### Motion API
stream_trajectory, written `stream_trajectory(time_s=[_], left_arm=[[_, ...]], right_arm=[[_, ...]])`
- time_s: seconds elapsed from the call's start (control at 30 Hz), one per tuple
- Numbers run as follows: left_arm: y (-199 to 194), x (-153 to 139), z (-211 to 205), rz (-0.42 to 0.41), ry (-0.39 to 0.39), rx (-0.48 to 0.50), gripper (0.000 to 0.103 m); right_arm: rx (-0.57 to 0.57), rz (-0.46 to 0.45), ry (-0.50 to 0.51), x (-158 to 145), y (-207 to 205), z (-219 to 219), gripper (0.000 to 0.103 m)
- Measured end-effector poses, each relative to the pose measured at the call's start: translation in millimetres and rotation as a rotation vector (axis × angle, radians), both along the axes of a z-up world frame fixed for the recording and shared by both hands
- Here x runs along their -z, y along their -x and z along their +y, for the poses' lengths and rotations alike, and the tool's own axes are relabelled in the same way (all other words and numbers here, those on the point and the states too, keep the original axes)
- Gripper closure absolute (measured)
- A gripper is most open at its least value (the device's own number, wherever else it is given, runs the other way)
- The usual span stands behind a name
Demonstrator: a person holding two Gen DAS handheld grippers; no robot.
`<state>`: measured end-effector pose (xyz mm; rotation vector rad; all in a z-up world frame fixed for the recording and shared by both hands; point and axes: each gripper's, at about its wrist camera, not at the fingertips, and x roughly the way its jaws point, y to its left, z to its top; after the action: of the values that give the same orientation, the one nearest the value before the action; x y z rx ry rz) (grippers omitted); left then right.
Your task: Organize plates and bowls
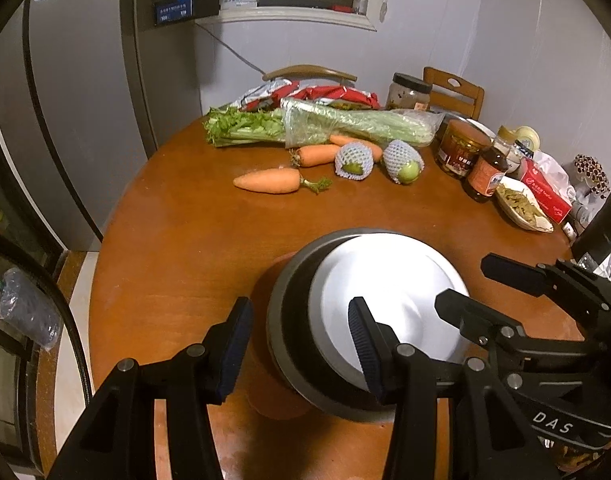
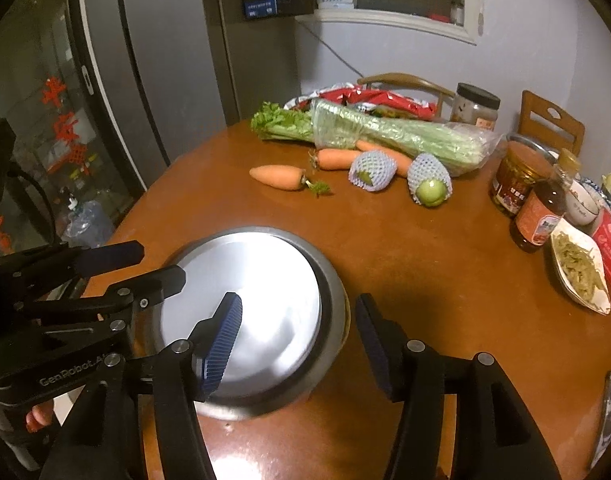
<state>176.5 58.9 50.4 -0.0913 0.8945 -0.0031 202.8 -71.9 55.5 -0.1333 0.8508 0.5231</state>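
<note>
Found the plate (image 1: 385, 280) lying face up on top of the bowl (image 1: 289, 320), stacked at the near edge of the desk (image 1: 185, 240). Saw it centred between both tools.

Checked the left hand-held gripper (image 1: 299, 306): open, straddling the stack's left rim. Saw its outer finger (image 1: 233, 340) just beside the bowl wall with a sliver of desk showing between, and its inner finger over the plate. Spotted no pad pressing on metal, so nothing was gripped.

Checked the right hand-held gripper (image 2: 299, 299): also open and holding nothing, mirrored on the right rim. Saw its inner pad (image 2: 225, 340) above the plate face and its outer finger clear of the bowl, standing over bare desk.

Key relation: read the stack as lying ahead of and below both tools, which pointed steeply down at it from opposite sides. Judged neither hand nearer. Round stack, so no long axis to line up with. Only rim position mattered.

Could not tell from either view whether the bowl's base sat flat on the desk or on something reddish under it.

Noted the carrot (image 1: 267, 181) and other groceries at the far side, well apart from the stack and out of the way.

Judged the next step as either closing on the rims again or backing off.
</note>
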Motion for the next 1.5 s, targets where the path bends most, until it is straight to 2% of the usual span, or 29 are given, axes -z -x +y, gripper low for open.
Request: stream_trajectory(time_s=[0.1,0.17,0.6,0.87,1.5], left_arm=[[12.3,-4.6,-6.1,-0.016,-0.011,-0.001,0.053],[22.2,-6.7,-10.6,-0.025,-0.015,-0.001,0.053],[84.0,1.9,-37.1,-0.040,-0.054,-0.007,0.051],[112.6,13.0,-45.4,-0.036,-0.052,-0.007,0.050],[153.3,14.5,-58.8,-0.063,-0.073,0.003,0.050]], right_arm=[[0.013,-0.011,-0.004,-3.7,11.0,-7.2,0.040],[0.026,-0.015,-0.012,-4.8,20.6,-13.5,0.033],[0.046,-0.045,-0.021,0.5,81.0,-41.1,0.033],[0.058,-0.060,-0.012,6.0,108.5,-52.2,0.032],[0.087,-0.086,-0.032,11.1,155.4,-71.1,0.032]])
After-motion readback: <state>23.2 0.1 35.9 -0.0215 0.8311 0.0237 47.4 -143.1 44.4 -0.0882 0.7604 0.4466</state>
